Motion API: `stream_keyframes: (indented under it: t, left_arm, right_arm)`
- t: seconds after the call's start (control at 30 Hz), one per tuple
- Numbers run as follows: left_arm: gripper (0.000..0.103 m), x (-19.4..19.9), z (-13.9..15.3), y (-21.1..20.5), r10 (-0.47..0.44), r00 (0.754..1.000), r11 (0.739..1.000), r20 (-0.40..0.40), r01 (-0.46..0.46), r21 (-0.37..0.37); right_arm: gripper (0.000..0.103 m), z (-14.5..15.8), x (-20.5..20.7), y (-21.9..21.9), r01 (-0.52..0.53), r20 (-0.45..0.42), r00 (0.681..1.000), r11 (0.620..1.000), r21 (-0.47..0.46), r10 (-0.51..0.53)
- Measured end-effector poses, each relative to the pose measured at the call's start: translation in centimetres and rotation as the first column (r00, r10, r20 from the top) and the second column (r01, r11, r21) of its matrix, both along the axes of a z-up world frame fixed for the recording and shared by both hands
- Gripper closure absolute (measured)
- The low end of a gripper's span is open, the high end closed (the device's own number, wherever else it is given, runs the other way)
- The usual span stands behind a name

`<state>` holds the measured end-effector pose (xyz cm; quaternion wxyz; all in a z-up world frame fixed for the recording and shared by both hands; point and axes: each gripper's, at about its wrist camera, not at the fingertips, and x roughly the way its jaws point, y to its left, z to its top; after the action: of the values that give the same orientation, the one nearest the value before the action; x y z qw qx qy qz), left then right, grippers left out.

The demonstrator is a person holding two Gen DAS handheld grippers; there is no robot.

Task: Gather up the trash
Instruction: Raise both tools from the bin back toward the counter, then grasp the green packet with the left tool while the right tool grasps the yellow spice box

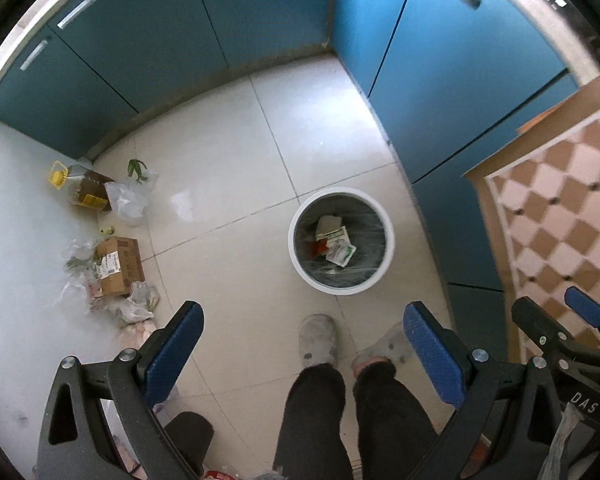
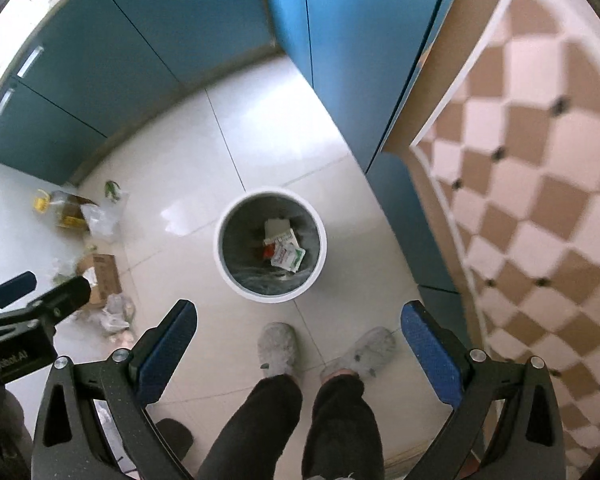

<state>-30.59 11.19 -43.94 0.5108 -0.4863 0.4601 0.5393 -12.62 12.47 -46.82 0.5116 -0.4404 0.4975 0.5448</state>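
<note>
Below, both the left gripper (image 1: 302,354) and right gripper (image 2: 298,350) gape wide, holding nothing; the bin (image 1: 300,268) with trash (image 1: 334,242) sits at 12 o'clock

The left claw (image 1: 302,350) hangs wide open and empty above a white trash bin (image 1: 386,258) holding wrappers (image 1: 338,246); a cardboard box (image 1: 120,266) lies on the floor.
</note>
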Motion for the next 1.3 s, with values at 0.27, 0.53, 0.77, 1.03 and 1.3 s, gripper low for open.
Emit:
stream_keyframes:
  t: [0.27, 0.53, 0.77, 1.03, 1.3]
  left_arm:
    - [0.001, 1.2, 10.7, -2.3, -0.051, 0.997, 0.992, -0.059, 0.058, 0.116]
    - [0.001, 7.3, 20.2, -1.1, -0.166, 0.981, 0.918, -0.103, 0.192, 0.347]
    - [0.0, 22.3, 25.6, -0.6, -0.381, 0.918, 0.812, -0.11, 0.389, 0.436]
    - [0.0, 45.6, 24.7, -3.6, -0.631, 0.765, 0.706, -0.126, 0.634, 0.314]
    - [0.0, 64.7, 18.3, -9.4, -0.798, 0.598, 0.584, -0.074, 0.799, 0.145]
  right_arm:
    - [0.0, 12.2, 1.6, -3.6, 0.01, -0.065, 0.998, 0.998, 0.061, -0.006]
    - [0.0, 21.2, 6.4, -7.0, 0.215, -0.246, 0.954, 0.965, 0.153, -0.174]
    - [0.0, 26.5, 18.8, -11.5, 0.451, -0.292, 0.879, 0.857, 0.25, -0.377]
    - [0.0, 26.9, 38.9, -20.4, 0.649, -0.144, 0.76, 0.734, 0.2, -0.634]
    - [0.0, 22.8, 58.0, -25.9, 0.645, 0.056, 0.758, 0.76, 0.073, -0.649]
